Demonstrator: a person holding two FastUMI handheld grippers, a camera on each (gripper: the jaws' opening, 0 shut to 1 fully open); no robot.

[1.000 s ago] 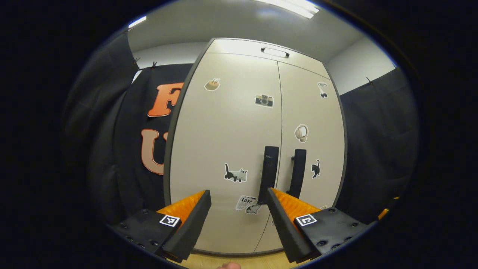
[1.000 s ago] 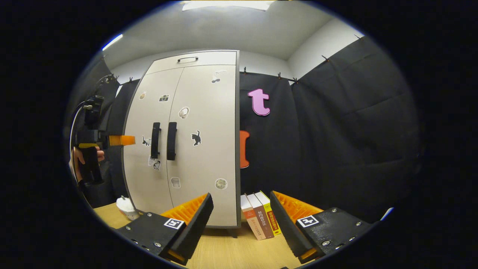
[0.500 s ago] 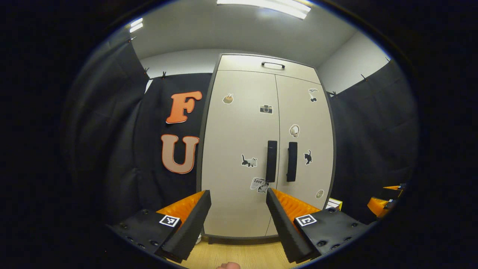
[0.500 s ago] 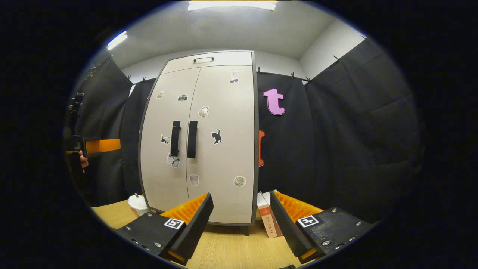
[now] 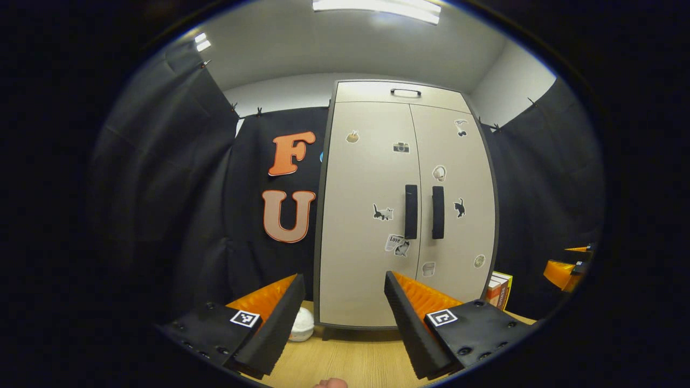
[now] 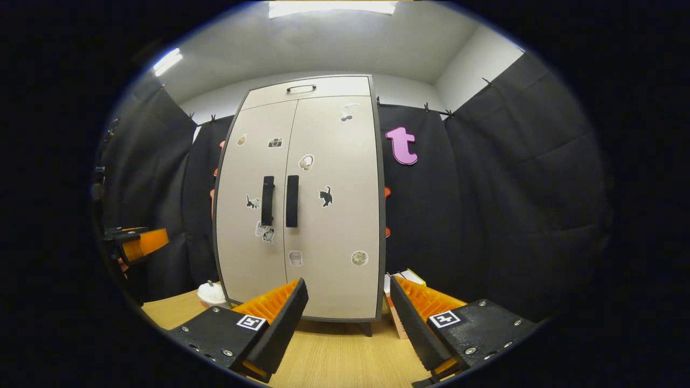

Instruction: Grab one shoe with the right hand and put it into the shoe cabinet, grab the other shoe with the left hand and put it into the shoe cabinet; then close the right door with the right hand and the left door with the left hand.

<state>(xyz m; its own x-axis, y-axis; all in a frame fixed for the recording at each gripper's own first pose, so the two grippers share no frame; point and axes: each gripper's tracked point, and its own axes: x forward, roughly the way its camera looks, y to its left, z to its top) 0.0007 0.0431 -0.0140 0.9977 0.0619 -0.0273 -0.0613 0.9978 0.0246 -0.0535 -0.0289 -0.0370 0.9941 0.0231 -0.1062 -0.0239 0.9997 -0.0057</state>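
The pale shoe cabinet (image 5: 372,226) (image 6: 329,215) stands upright on the wooden table with both doors shut. Two dark vertical handles (image 5: 411,211) (image 6: 268,200) meet at the middle seam, and small stickers dot the doors. My left gripper (image 5: 342,312) is open and holds nothing, well back from the cabinet's left door. My right gripper (image 6: 347,318) is open too, empty, aimed at the cabinet's lower right part. The right gripper (image 5: 563,267) also appears at the right edge of the left gripper view. The left gripper (image 6: 137,242) appears at the left edge of the right gripper view.
A small white round object (image 5: 301,328) (image 6: 212,293) sits on the table by the cabinet's left foot. Books (image 5: 498,288) (image 6: 396,302) stand to the cabinet's right. Wooden tabletop (image 6: 334,361) lies between the grippers and the cabinet. Black cloth walls close in behind and on both sides.
Both grippers have pulled back from the cabinet, which now looks smaller and farther away. The left gripper has dropped lower in the right gripper view. Doors stay shut.
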